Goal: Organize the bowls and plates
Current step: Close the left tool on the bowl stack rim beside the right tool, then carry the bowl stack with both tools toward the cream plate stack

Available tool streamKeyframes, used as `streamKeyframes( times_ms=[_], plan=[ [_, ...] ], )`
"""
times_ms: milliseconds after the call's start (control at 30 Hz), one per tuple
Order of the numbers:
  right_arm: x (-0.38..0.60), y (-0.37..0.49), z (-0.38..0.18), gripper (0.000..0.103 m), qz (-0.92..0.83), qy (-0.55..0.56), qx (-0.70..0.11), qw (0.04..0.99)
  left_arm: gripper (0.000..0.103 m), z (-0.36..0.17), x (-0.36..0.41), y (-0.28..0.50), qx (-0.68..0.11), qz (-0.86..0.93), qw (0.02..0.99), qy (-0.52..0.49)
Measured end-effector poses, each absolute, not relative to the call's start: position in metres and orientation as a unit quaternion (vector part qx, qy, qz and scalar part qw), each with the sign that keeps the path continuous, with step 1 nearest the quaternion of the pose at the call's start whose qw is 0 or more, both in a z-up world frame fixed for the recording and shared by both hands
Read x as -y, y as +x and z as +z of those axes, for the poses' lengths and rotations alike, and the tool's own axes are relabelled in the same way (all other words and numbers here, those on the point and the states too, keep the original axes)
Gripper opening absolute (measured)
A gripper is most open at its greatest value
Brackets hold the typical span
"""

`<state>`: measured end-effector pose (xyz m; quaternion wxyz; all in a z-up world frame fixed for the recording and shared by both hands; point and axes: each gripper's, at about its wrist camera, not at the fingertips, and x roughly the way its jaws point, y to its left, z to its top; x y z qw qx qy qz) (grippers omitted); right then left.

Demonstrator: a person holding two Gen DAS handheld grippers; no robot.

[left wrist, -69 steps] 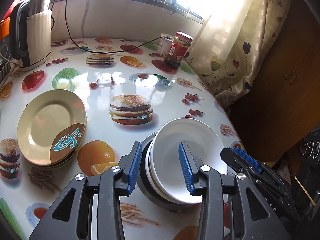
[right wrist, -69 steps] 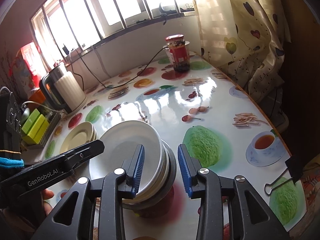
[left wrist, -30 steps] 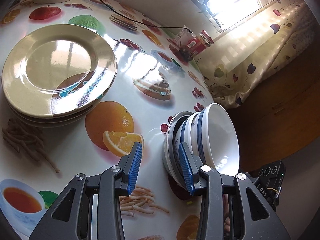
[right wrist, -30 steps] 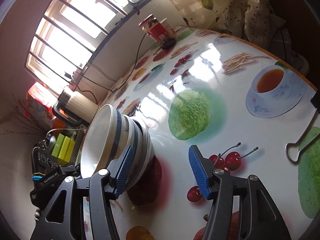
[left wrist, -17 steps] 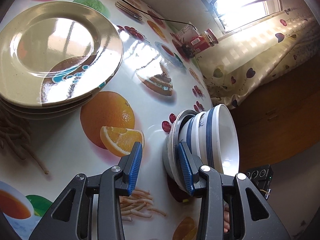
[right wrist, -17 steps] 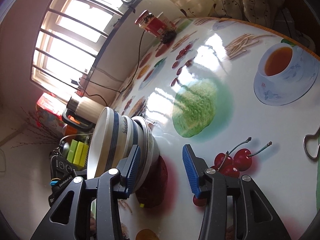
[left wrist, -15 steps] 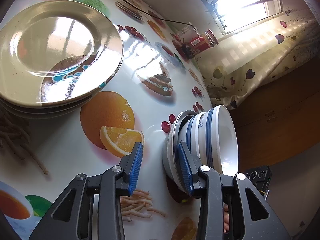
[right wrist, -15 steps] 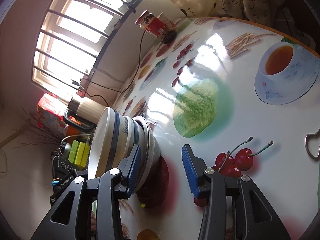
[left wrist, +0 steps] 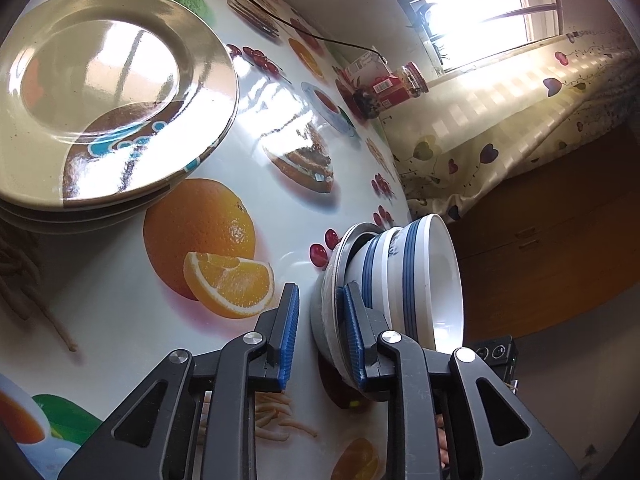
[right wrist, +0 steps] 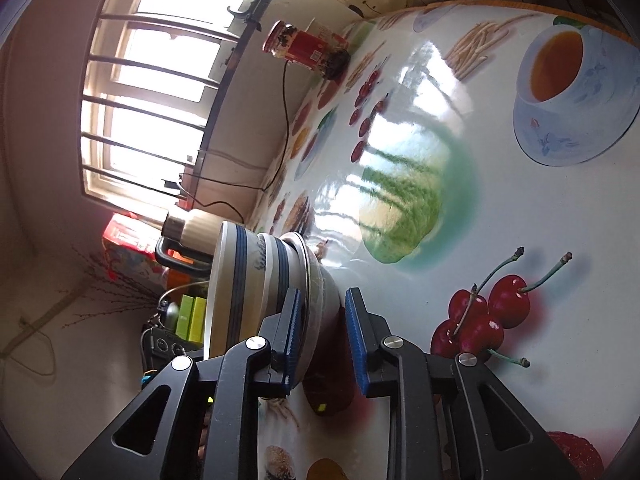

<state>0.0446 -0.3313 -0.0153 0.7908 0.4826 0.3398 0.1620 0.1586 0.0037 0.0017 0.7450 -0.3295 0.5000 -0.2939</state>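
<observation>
A stack of bowls, white with blue bands and nested in a grey metal bowl, is seen standing on the fruit-printed table close to its near edge, gripped from both sides. The left gripper is closed on the rim of the grey bowl, one blue pad outside the wall and the other inside, against the white bowls. The right gripper is clamped on the same rim from the opposite side, its jaws likewise straddling the grey wall. Both cameras are strongly tilted, so the stack appears on its side in each view; whether its base is touching the table cannot be told.

A pile of beige plates with a brown-and-turquoise motif is shown further in on the table, well apart from the bowls. A red-labelled jar is placed at the far edge beside the wall, under a barred window, with a black cable trailing past it. A cream kettle is partly hidden behind the stack in the right wrist view.
</observation>
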Motion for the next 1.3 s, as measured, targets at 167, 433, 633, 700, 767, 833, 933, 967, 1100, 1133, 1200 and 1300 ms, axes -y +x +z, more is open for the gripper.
streamKeyframes(
  times_ms=[167,433,633,700,767,833,933,967,1100,1133,1200,1300],
  plan=[
    [0.326,0.045,-0.006,0.013,0.156,0.466,-0.344,0.800,0.015,0.006,0.001,0.159,-0.496,-0.296,0.749,-0.324],
    [0.326,0.048,-0.006,0.012,0.152,0.478,-0.349,0.792,0.010,0.007,0.003,0.161,-0.493,-0.298,0.752,-0.321],
    [0.324,0.048,-0.003,0.007,0.158,0.475,-0.346,0.794,0.008,0.008,0.003,0.160,-0.490,-0.298,0.754,-0.320],
    [0.323,0.048,-0.002,0.007,0.160,0.465,-0.345,0.800,0.008,0.009,0.003,0.159,-0.489,-0.297,0.756,-0.319],
    [0.324,0.048,-0.003,0.007,0.161,0.468,-0.344,0.798,0.007,0.010,0.004,0.159,-0.489,-0.297,0.756,-0.317],
    [0.324,0.049,-0.003,0.007,0.161,0.466,-0.344,0.800,0.007,0.010,0.004,0.159,-0.489,-0.297,0.757,-0.316],
    [0.324,0.048,-0.003,0.007,0.158,0.461,-0.344,0.803,0.007,0.010,0.005,0.159,-0.488,-0.297,0.758,-0.315],
    [0.324,0.049,-0.002,0.007,0.157,0.461,-0.344,0.803,0.007,0.010,0.004,0.159,-0.488,-0.297,0.757,-0.316],
    [0.321,0.049,0.000,0.007,0.154,0.456,-0.345,0.806,0.007,0.011,0.004,0.159,-0.489,-0.296,0.757,-0.315],
    [0.321,0.049,0.000,0.007,0.154,0.454,-0.345,0.807,0.007,0.010,0.004,0.158,-0.489,-0.296,0.759,-0.313],
    [0.322,0.049,-0.001,0.007,0.156,0.458,-0.344,0.805,0.006,0.011,0.005,0.158,-0.489,-0.295,0.761,-0.308],
    [0.322,0.049,-0.001,0.007,0.156,0.458,-0.344,0.805,0.006,0.012,0.005,0.159,-0.489,-0.294,0.761,-0.308]
  ],
)
